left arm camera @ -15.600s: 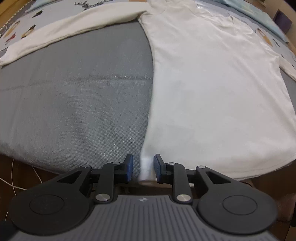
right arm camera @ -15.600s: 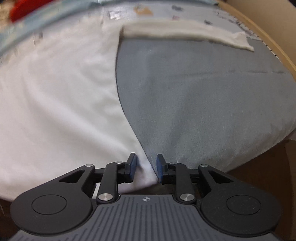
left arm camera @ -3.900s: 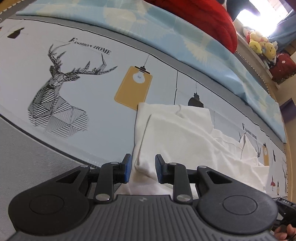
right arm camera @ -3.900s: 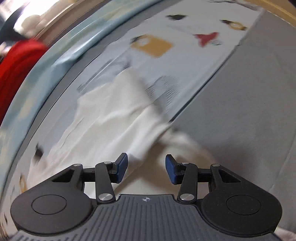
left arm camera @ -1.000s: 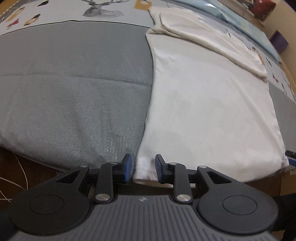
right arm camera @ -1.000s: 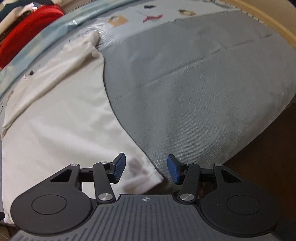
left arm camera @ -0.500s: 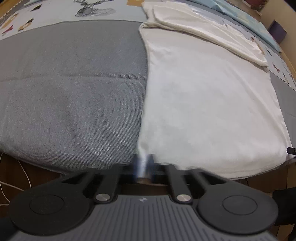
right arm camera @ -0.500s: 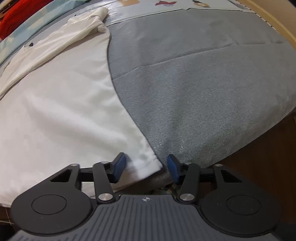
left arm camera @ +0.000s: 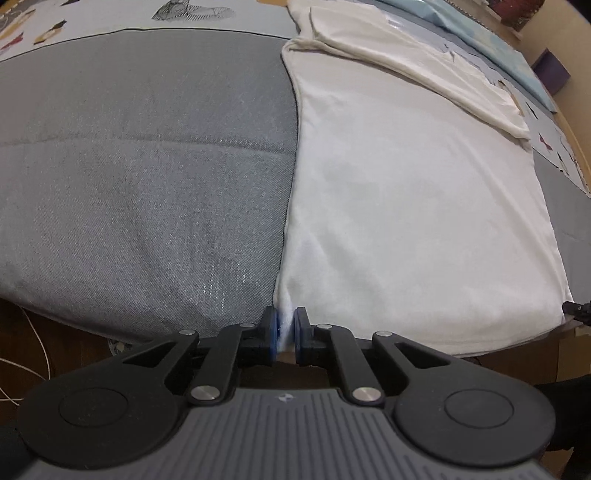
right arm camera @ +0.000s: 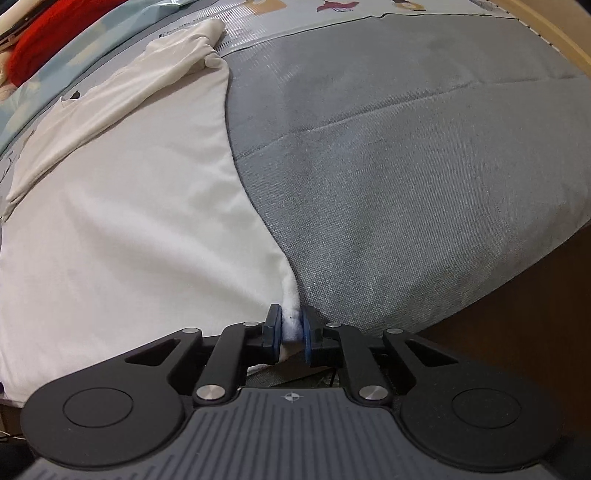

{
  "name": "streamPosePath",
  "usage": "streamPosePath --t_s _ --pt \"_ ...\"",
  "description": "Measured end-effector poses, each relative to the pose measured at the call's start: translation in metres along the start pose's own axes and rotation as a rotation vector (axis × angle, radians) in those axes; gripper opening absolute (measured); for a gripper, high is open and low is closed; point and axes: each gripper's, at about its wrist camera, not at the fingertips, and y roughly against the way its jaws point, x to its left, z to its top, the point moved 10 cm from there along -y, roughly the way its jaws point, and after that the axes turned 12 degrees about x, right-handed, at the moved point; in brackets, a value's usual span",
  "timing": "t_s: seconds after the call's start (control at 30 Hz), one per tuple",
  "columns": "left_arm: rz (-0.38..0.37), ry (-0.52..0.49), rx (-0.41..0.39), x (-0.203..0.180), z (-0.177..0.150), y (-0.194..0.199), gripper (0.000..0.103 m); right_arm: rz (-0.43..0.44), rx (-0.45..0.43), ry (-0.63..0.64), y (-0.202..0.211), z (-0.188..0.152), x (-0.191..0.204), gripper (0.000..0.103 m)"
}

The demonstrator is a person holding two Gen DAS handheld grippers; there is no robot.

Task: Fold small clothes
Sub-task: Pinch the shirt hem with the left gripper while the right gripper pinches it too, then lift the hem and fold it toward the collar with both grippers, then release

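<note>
1. Bedroom setting: a bed with a grey woven quilt (left arm camera: 147,184) filling the left half of the left wrist view and the right half of the right wrist view; a pale printed sheet with cartoon figures (left arm camera: 92,18) along the top edge; a red cushion (right arm camera: 33,44) at the upper left of the right wrist view.
2. Spread flat over the quilt: a white soft cotton long-sleeved shirt (left arm camera: 406,203), with both sleeves already folded in across the top, seen as a band running from upper centre to upper right in the left wrist view.
3. Long axis of the shirt running from the bottom of each frame to the top, away from both tools; hem at the near edge of the bed.
4. Left tool (left arm camera: 285,334): closed tight on the hem corner at bottom centre of its view, white cloth pinched between the blue pads.
5. Right tool (right arm camera: 291,330): jaws closing, with the opposite hem corner bunched between the pads at bottom centre of its view and already pressed.
6. Both tools equally near, one at each hem corner, the whole body of the shirt lying ahead of them.
7. Likely next: lifting the hem and carrying it up-frame toward the folded sleeves, halving the shirt; worth keeping the two corners level so the fold lands square.
</note>
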Motion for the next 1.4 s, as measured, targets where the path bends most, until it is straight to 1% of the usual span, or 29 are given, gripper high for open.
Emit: streamPosePath --t_s 0.1,0.23,0.27,0.3,0.33,0.37,0.4,0.43,0.5,0.57,0.67,0.77,0.83,0.93,1.0,1.03,1.1,1.17,1.3,1.37,1.4 --pt "0.01 -0.015 0.001 -0.005 -0.001 -0.001 0.024 -0.016 0.0 0.019 -0.002 0.001 0.002 0.015" --pt "0.034 -0.034 0.002 -0.007 -0.001 -0.005 0.025 -0.03 0.0 0.028 -0.003 0.001 0.003 0.015" --pt "0.035 -0.038 0.002 -0.008 -0.001 -0.006 0.025 -0.028 0.0 0.024 -0.003 0.001 0.003 0.015" --pt "0.038 -0.042 0.0 -0.008 -0.001 -0.006 0.021 -0.027 0.0 0.023 -0.003 0.001 0.004 0.015" --pt "0.041 -0.048 -0.004 -0.008 -0.001 -0.006 0.01 -0.028 -0.001 0.025 -0.004 0.001 0.005 0.015" --pt "0.04 -0.055 -0.007 -0.01 -0.001 -0.005 0.007 -0.029 -0.002 0.027 -0.004 0.0 0.006 0.015" --pt "0.04 -0.059 -0.011 -0.011 -0.001 -0.005 0.007 -0.029 -0.003 0.029 -0.004 0.0 0.006 0.014" --pt "0.043 -0.064 -0.017 -0.012 -0.001 -0.003 0.007 -0.029 -0.004 0.03 -0.004 0.0 0.007 0.011" --pt "0.042 -0.071 -0.03 -0.013 -0.001 0.001 0.006 -0.025 -0.013 0.028 -0.002 0.0 0.007 0.007" --pt "0.04 -0.083 -0.05 -0.016 -0.001 0.009 0.006 -0.009 -0.04 0.019 0.005 0.002 0.009 0.007" --pt "0.02 -0.096 -0.096 -0.022 -0.002 0.031 0.006 0.028 -0.097 0.015 0.022 0.006 0.013 0.007" --pt "-0.028 -0.133 -0.158 -0.029 -0.002 0.063 0.006 0.082 -0.15 0.027 0.045 0.012 0.022 0.007" --pt "-0.073 -0.14 -0.191 -0.028 -0.002 0.083 0.006 0.122 -0.19 0.023 0.068 0.017 0.026 0.007" --pt "-0.158 -0.115 -0.22 -0.024 -0.009 0.112 0.005 0.167 -0.227 0.003 0.101 0.02 0.026 0.007" --pt "-0.19 -0.124 -0.241 -0.025 -0.016 0.134 0.005 0.208 -0.253 0.001 0.123 0.017 0.025 0.006" --pt "-0.189 -0.14 -0.25 -0.026 -0.019 0.144 0.005 0.225 -0.268 0.013 0.134 0.014 0.026 0.006" --pt "-0.172 -0.179 -0.27 -0.024 -0.033 0.166 0.005 0.238 -0.311 0.054 0.158 0.004 0.024 0.006" --pt "-0.173 -0.197 -0.278 -0.019 -0.048 0.186 0.005 0.262 -0.345 0.087 0.181 -0.011 0.017 0.006" --pt "-0.239 -0.241 -0.308 -0.013 -0.085 0.23 0.005 0.346 -0.347 0.098 0.216 -0.043 -0.002 0.006" --pt "-0.253 -0.259 -0.319 -0.013 -0.093 0.243 0.005 0.393 -0.359 0.101 0.234 -0.059 -0.01 0.006" --pt "-0.261 -0.261 -0.324 -0.013 -0.091 0.247 0.005 0.407 -0.372 0.105 0.241 -0.062 -0.011 0.006"
